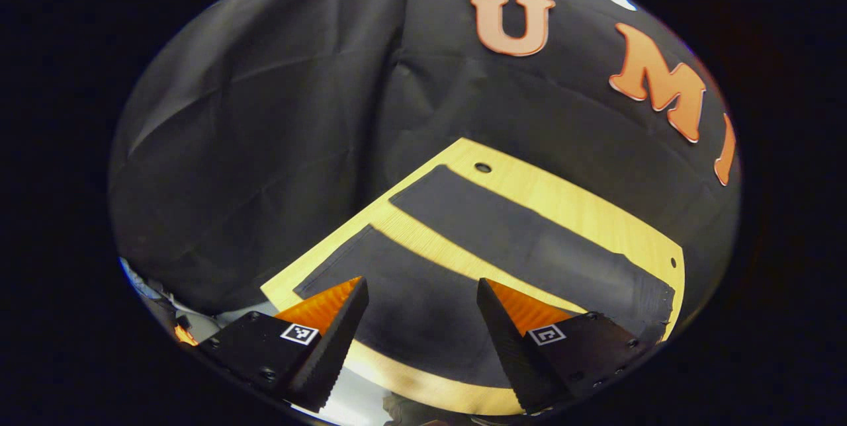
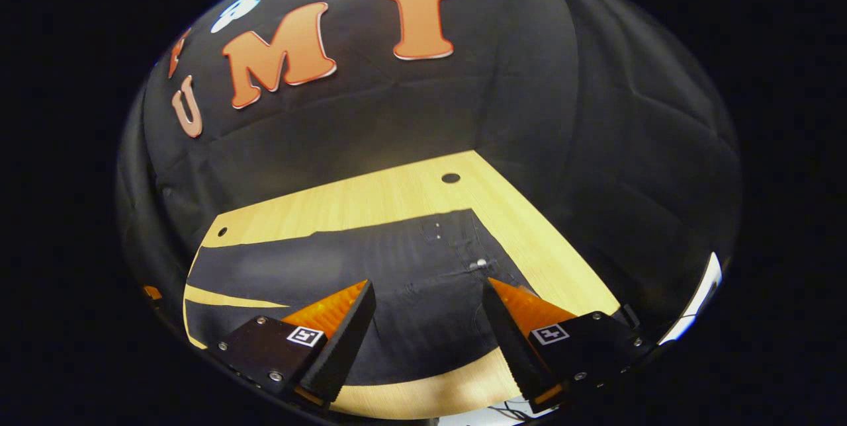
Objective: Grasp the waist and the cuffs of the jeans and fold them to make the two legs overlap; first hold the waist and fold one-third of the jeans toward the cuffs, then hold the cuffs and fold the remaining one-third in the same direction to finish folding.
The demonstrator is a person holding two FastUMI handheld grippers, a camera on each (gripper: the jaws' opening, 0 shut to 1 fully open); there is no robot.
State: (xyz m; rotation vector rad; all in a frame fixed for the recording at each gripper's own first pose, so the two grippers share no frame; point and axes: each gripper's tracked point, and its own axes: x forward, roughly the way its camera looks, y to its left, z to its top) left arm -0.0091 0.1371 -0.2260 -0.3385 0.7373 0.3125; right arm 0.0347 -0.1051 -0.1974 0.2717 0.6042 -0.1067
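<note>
In the left gripper view, the left gripper (image 1: 420, 294) sits nearest, its two wedge-shaped fingers (image 1: 331, 340) spread wide apart with nothing between them. Their inner faces are ridged like saw teeth, and each flat housing behind carries a small square marker. Past the tips lie the jeans (image 1: 410, 307), dark, matte cloth spread flat on the table (image 1: 569, 204). Here the two legs run apart from each other, a strip of bare wood showing between them; the nearer leg lies under the gripper, while the farther leg (image 1: 529, 247) stretches away as a long straight band ending in a square cuff. The table is pale wood with a fine straight grain and a small round hole (image 1: 483, 167) close to its far edge. Behind it hangs the creased black cloth wall (image 1: 265, 115).

In the right gripper view, the right gripper (image 2: 429, 294) is likewise open, its ridged fingers (image 2: 341, 337) held well apart and gripping nothing. Just beyond them is the waist of the jeans, with a small shiny button (image 2: 481, 263) and faint seams and rivets around the fly. The cloth spreads to the left across the wood. A round hole (image 2: 450, 178) marks the far tabletop, then the folded black wall rises.
</note>
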